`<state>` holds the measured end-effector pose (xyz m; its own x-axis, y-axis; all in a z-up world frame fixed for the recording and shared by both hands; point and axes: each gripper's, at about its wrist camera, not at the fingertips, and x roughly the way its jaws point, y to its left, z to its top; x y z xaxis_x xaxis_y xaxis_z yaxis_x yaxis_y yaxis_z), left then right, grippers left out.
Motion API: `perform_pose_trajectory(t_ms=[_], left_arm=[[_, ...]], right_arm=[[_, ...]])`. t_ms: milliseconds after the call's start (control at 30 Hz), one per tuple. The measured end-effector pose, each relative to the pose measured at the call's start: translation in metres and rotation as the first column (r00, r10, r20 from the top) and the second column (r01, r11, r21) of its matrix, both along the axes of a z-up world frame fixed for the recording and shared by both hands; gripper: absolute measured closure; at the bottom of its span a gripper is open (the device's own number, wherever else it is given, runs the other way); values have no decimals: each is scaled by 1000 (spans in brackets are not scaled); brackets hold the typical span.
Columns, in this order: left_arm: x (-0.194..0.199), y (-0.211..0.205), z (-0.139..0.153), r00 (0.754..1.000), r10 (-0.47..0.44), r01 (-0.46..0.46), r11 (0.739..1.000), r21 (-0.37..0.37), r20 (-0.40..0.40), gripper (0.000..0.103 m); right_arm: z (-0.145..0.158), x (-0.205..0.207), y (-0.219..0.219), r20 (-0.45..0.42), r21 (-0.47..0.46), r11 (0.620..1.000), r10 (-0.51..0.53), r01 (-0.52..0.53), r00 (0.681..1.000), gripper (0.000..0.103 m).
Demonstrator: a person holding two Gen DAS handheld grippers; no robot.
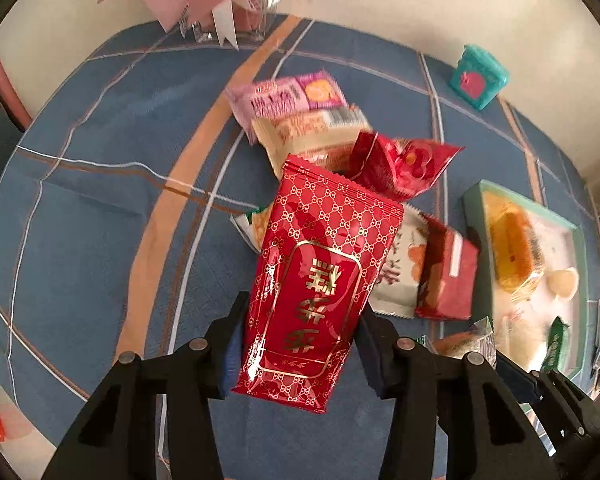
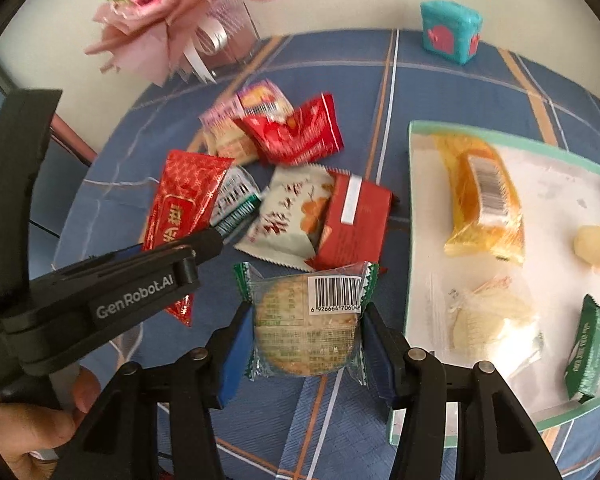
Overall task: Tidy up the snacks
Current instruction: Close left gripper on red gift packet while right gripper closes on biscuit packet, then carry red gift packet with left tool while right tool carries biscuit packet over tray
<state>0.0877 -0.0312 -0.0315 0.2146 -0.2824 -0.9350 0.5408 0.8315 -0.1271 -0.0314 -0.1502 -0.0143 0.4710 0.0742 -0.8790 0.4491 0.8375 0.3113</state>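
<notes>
Left wrist view: my left gripper (image 1: 300, 344) is pinching the red foil packet (image 1: 316, 280) low across its width, lifted above the blue checked tablecloth (image 1: 100, 200); it is looking light, crinkly and slippery. My right gripper (image 2: 304, 340) is clamping the round cake's clear wrapper (image 2: 306, 320) by its sides beside the tray (image 2: 410, 240); I am judging it crumbly, so squeezing gently.

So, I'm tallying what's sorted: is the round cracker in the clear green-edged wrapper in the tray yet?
Out. The round cracker in its clear green-edged wrapper sits clamped in the right gripper, beside the mint-rimmed white tray.
</notes>
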Motion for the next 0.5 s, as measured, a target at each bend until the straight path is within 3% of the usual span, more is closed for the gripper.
perform_pose_trajectory(t_ms=[167, 500], left_arm=[[-9, 8, 19, 999, 22, -21, 999, -33, 42, 52], [-16, -24, 21, 999, 30, -27, 998, -63, 43, 52]], right_arm=[[14, -6, -1, 35, -7, 1000, -9, 9, 999, 47], [24, -27, -26, 65, 8, 998, -67, 66, 996, 47]])
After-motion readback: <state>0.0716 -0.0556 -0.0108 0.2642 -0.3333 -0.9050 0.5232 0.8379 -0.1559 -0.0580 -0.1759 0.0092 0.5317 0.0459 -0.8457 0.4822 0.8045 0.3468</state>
